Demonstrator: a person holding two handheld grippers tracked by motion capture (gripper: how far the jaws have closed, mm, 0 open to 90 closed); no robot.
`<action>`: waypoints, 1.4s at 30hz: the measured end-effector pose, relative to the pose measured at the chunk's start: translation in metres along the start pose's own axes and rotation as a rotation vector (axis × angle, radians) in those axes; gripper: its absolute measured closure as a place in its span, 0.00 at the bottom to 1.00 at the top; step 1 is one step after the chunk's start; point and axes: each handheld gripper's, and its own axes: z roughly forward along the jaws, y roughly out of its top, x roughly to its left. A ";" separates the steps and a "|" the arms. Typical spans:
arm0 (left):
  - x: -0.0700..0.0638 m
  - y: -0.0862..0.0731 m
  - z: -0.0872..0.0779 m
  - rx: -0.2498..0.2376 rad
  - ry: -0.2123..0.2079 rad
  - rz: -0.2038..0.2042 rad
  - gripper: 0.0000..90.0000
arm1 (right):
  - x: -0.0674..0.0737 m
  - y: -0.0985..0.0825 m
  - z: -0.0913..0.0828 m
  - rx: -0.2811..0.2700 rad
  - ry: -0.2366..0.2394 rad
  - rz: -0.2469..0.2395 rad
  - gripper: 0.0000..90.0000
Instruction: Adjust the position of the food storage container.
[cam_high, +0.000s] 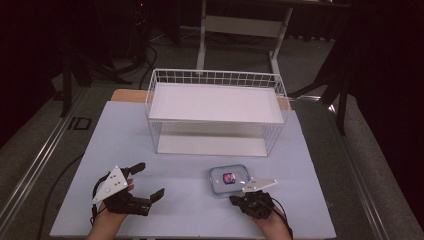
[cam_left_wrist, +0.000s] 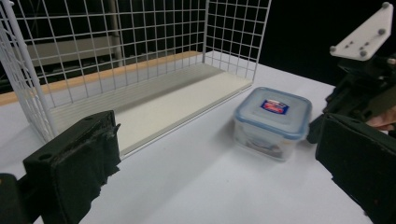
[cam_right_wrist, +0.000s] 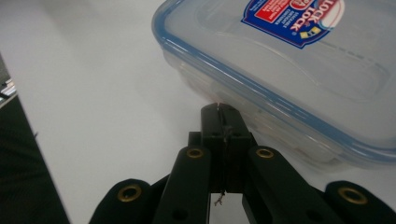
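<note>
A clear plastic food box with a blue-rimmed lid and a red-and-blue label (cam_high: 228, 180) (cam_left_wrist: 272, 121) (cam_right_wrist: 299, 70) sits on the white table in front of the wire rack. My right gripper (cam_high: 239, 198) (cam_right_wrist: 220, 109) is shut, its pressed-together tips right at the box's near wall with nothing between them. To the left, my left gripper (cam_high: 148, 181) rests low over the table, open, its two black jaws standing wide apart; one finger (cam_left_wrist: 74, 168) sits at the left of its own view. The right gripper's body (cam_left_wrist: 362, 88) also appears there beside the box.
A white wire rack (cam_high: 216, 112) (cam_left_wrist: 140, 56) with two white shelves stands at the middle of the table, open toward me. A wooden strip runs behind it. The table's edges drop to a grey floor with rails and cables.
</note>
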 end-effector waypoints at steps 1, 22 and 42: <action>0.000 0.000 0.000 0.000 0.001 0.001 0.01 | -0.001 0.002 0.002 -0.003 0.002 0.002 1.00; 0.000 0.000 0.001 0.007 -0.002 0.003 0.01 | -0.015 0.011 -0.036 -0.092 -0.071 -0.001 1.00; 0.000 -0.001 0.001 0.011 -0.010 0.002 0.01 | -0.067 0.013 -0.006 -0.048 -0.175 0.141 1.00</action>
